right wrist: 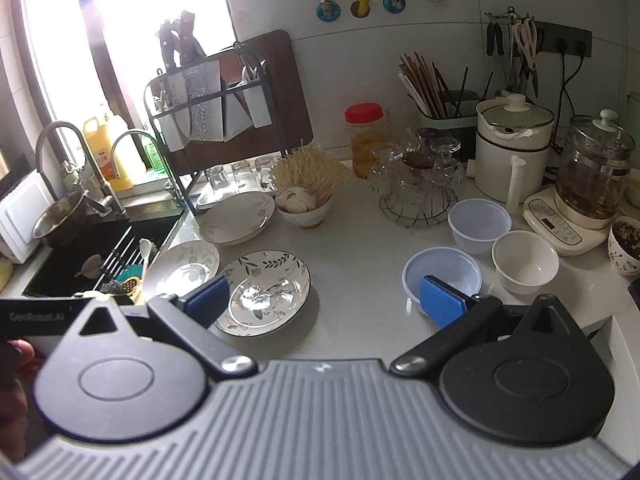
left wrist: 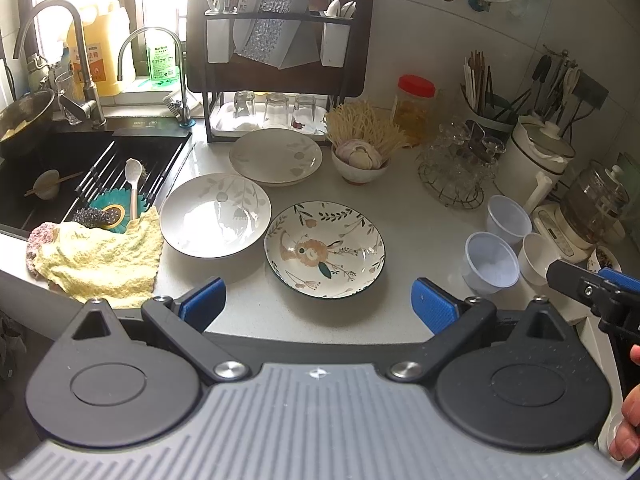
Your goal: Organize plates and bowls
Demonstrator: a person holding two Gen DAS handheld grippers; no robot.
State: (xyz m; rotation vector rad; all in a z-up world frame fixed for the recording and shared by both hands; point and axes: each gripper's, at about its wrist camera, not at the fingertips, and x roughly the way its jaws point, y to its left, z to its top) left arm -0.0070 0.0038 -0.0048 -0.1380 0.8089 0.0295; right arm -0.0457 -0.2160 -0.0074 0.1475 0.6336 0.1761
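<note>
Three plates lie on the white counter: a flower-and-rabbit plate (left wrist: 325, 249) (right wrist: 269, 292) nearest, a white leaf-pattern plate (left wrist: 215, 214) (right wrist: 184, 266) to its left, and a stack of two pale plates (left wrist: 276, 157) (right wrist: 237, 217) behind. Two translucent plastic bowls (left wrist: 492, 262) (left wrist: 509, 219) and a white bowl (left wrist: 538, 258) sit at the right; they also show in the right wrist view (right wrist: 442, 276) (right wrist: 479, 225) (right wrist: 525, 260). My left gripper (left wrist: 318, 306) is open and empty, above the counter's front edge before the rabbit plate. My right gripper (right wrist: 324, 300) is open and empty, between that plate and the near plastic bowl.
A black sink (left wrist: 60, 172) with taps and a yellow cloth (left wrist: 96, 260) lies left. A knife and glass rack (left wrist: 276, 60) stands at the back. A bowl of garlic (left wrist: 360, 164), a jar, a glass stand (left wrist: 456, 168), a white pot and a kettle (right wrist: 592, 184) crowd the back right.
</note>
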